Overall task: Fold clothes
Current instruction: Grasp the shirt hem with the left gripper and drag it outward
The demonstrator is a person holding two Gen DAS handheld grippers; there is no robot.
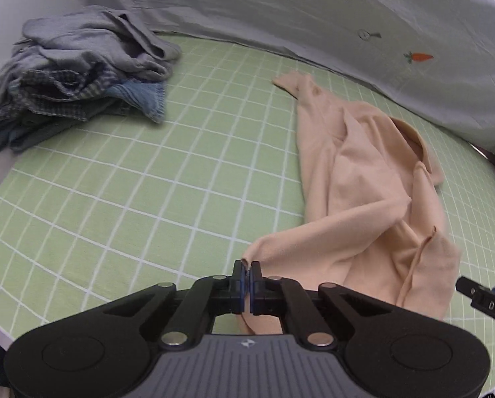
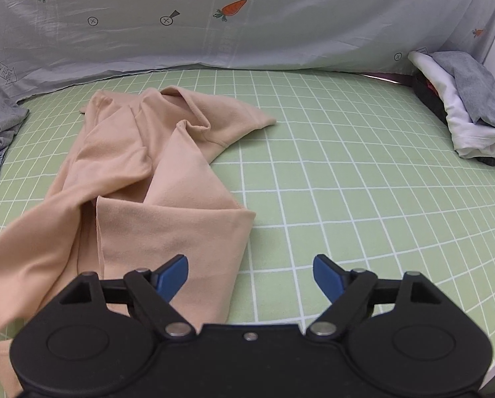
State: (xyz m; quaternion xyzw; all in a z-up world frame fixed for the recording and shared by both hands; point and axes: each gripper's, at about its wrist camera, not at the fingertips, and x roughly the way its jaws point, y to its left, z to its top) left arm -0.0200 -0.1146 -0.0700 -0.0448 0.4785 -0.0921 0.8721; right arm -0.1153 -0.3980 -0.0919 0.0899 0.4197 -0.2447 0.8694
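Note:
A peach long-sleeved garment (image 1: pixel 357 179) lies crumpled on the green checked sheet (image 1: pixel 141 179). My left gripper (image 1: pixel 247 269) is shut on a corner of its near hem, lifted slightly off the sheet. In the right wrist view the same peach garment (image 2: pixel 154 172) spreads from the middle to the lower left. My right gripper (image 2: pixel 250 273) is open and empty, its blue left pad (image 2: pixel 173 273) over the garment's near right edge. The tip of the right gripper shows at the left wrist view's right edge (image 1: pixel 479 295).
A pile of grey, checked and denim clothes (image 1: pixel 81 79) sits at the far left. A stack of white, grey and dark clothes (image 2: pixel 463 106) sits at the far right. A grey carrot-print cloth (image 2: pixel 247 23) hangs along the back.

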